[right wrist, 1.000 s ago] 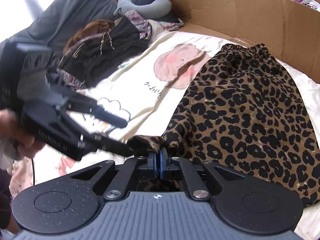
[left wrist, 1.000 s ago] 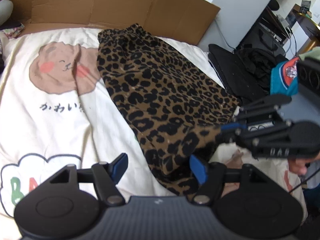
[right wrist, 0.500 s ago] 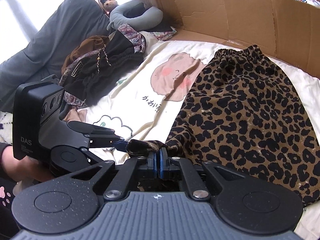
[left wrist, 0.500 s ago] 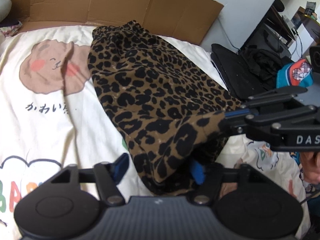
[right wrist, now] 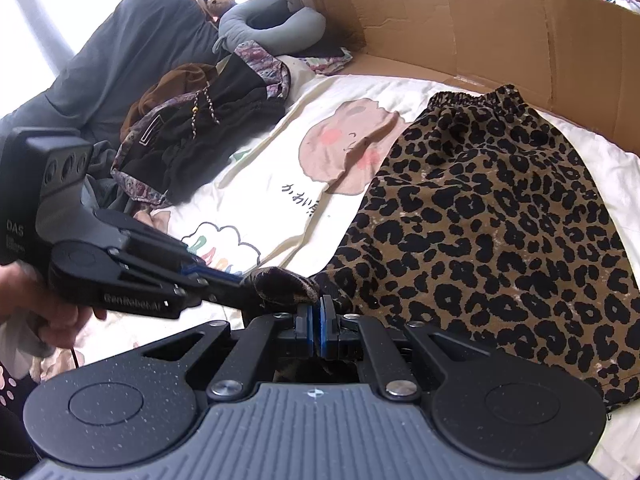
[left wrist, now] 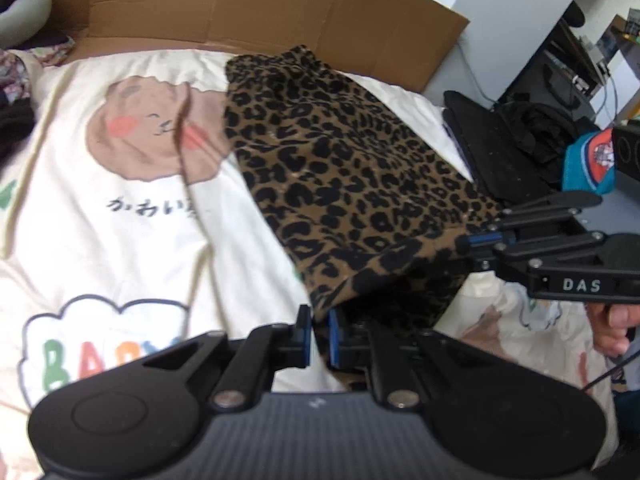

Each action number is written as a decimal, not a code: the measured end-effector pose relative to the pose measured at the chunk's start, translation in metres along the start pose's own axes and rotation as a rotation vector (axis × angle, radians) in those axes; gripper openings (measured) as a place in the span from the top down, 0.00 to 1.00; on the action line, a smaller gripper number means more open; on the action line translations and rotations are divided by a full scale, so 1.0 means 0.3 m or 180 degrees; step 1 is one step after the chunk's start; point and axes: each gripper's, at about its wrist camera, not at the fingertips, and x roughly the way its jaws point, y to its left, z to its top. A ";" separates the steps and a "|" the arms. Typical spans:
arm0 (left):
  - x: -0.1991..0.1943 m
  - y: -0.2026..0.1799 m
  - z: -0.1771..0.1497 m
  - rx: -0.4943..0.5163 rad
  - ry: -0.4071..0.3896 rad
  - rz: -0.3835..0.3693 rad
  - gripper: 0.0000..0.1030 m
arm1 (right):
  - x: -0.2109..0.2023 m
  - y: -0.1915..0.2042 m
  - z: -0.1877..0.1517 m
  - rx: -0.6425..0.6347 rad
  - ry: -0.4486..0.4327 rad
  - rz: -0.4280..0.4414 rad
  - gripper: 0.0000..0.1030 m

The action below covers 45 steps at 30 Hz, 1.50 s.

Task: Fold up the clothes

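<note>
Cream bedsheet filled the frame; my left gripper had just closed on the leopard skirt's hem, right gripper clenched on its other corner, ready for folding.

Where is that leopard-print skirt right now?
The leopard-print skirt lies on the cream cartoon bedsheet, waistband toward the cardboard, right of the bear print; both grippers pinch its lifted near hem.

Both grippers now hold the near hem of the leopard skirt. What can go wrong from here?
The left gripper, whose jaws have just been closing, pinches only the very edge of the leopard skirt, so the cloth may slip out when lifted. The right gripper holds a bunched corner, so the fold could come out crooked.
</note>
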 end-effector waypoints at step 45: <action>0.116 0.094 -0.102 -0.0631 0.0340 -0.0146 0.49 | 0.075 0.053 -0.076 -0.0185 0.0356 0.0133 0.97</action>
